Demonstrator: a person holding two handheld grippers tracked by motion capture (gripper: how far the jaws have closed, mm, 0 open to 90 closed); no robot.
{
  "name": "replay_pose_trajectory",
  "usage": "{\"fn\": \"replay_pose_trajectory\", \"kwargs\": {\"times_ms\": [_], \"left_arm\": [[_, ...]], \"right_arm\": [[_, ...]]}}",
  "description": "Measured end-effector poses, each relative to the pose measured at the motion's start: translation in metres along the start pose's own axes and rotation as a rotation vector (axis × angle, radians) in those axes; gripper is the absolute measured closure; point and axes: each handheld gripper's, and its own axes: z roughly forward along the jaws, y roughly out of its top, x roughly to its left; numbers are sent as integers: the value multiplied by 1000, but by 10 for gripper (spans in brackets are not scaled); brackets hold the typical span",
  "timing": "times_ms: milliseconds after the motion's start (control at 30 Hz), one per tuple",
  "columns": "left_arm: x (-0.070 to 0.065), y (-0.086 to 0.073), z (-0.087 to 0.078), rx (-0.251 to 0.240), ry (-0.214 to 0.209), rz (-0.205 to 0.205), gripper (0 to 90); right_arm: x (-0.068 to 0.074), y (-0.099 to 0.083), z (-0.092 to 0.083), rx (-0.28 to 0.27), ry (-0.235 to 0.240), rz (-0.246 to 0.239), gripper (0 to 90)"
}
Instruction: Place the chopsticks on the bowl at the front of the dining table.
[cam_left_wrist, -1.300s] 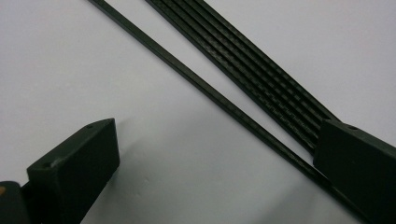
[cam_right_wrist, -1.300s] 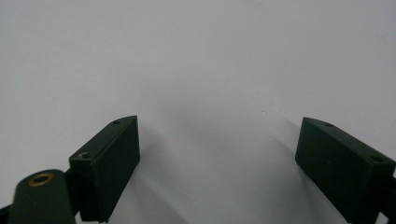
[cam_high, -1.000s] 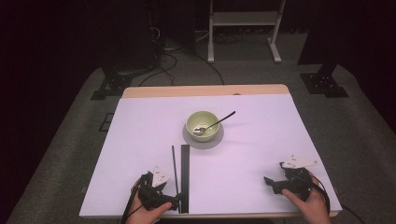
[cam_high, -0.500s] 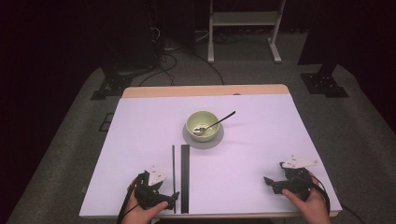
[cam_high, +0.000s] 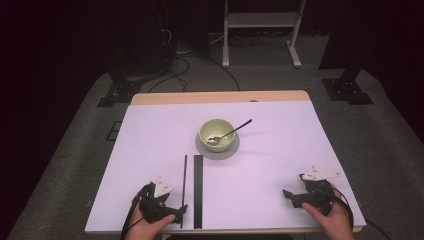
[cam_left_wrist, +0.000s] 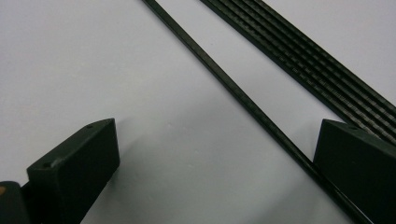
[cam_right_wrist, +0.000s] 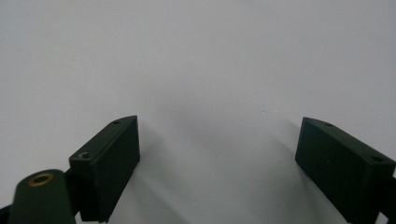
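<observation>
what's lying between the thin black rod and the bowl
In the high view, the wide black strip lies just right of the thin black rod; past its far end, bare table reaches the bowl.

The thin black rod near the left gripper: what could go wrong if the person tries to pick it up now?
1. The thin rod lies flat on the table, so the open jaws of the left gripper may slide over it or push it away.
2. The wide black strip lies close beside the rod; a jaw could catch or move it too.
3. The rod's near end is close to the table's front edge, so a push might send it off.
</observation>
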Motion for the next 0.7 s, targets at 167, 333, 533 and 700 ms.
{"fn": "replay_pose_trajectory", "kwargs": {"times_ms": [167, 333, 533, 700], "left_arm": [[4, -2, -2, 0, 2, -3, 0], [6, -4, -3, 1, 1, -1, 0], [10, -7, -6, 3, 3, -3, 0], [13, -9, -9, 4, 11, -8, 0]], "right_arm": [[0, 0, 0, 0, 0, 0, 122], [0, 0, 0, -1, 0, 0, 121], [0, 0, 0, 0, 0, 1, 122], [0, 0, 0, -1, 0, 1, 121]]}}
